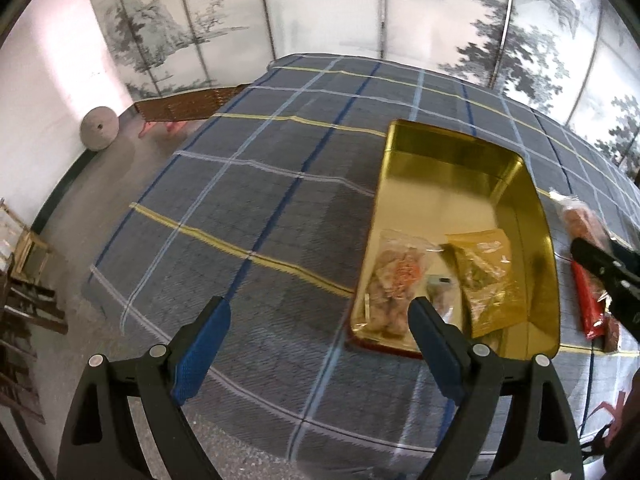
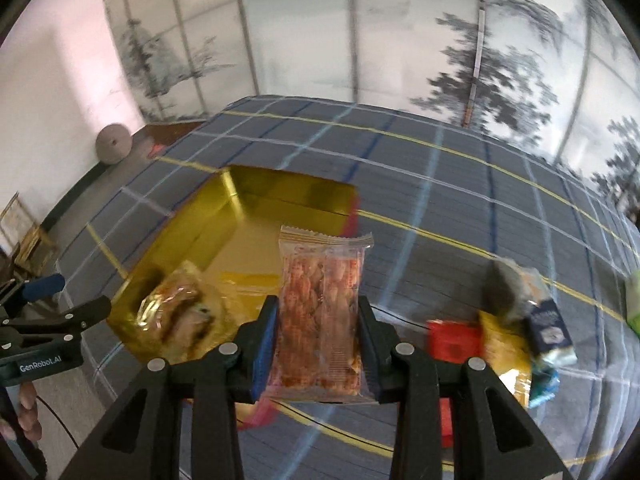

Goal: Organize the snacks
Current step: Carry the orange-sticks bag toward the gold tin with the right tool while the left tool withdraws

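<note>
Two packets already lie in the gold tin (image 1: 516,200) on the table; right tongs (image 2: 318,344) clamp a clear peanut packet (image 2: 320,304) (held above the cloth), left tongs (image 1: 320,344) spread empty.

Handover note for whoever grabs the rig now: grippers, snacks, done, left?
Left hand-held gripper: open, empty, beside the gold tin.
Right hand-held gripper: shut on a clear orange snack pack, held above the plaid cloth next to the tin.
Done: several packs lie in the tin, including a clear bag and a yellow pouch.
Left: drop the held pack in, then the loose pile on the cloth: red, yellow, blue packs.
</note>
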The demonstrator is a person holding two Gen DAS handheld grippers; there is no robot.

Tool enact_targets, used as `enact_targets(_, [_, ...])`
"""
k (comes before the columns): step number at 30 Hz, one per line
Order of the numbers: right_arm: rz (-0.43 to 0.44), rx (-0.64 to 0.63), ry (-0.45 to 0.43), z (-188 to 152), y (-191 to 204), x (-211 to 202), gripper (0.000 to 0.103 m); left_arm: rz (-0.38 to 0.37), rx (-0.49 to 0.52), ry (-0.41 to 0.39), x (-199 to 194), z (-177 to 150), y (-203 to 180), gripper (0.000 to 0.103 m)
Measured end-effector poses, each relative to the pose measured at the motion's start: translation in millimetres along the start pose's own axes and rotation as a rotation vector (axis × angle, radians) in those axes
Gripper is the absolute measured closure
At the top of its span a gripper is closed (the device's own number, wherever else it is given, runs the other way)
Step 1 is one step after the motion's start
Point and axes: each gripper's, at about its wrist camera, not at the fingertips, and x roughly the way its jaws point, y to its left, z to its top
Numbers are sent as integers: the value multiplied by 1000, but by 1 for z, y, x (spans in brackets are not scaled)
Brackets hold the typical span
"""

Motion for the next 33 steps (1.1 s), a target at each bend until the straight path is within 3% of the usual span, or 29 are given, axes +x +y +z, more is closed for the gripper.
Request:
enact_targets(10, [32,-74,42,6,45,28,66,30,-31,7,0,0,20,15])
enact_targets(33, [17,-119,124,-6,69,65,66,32,-81,28,2,-4,38,14])
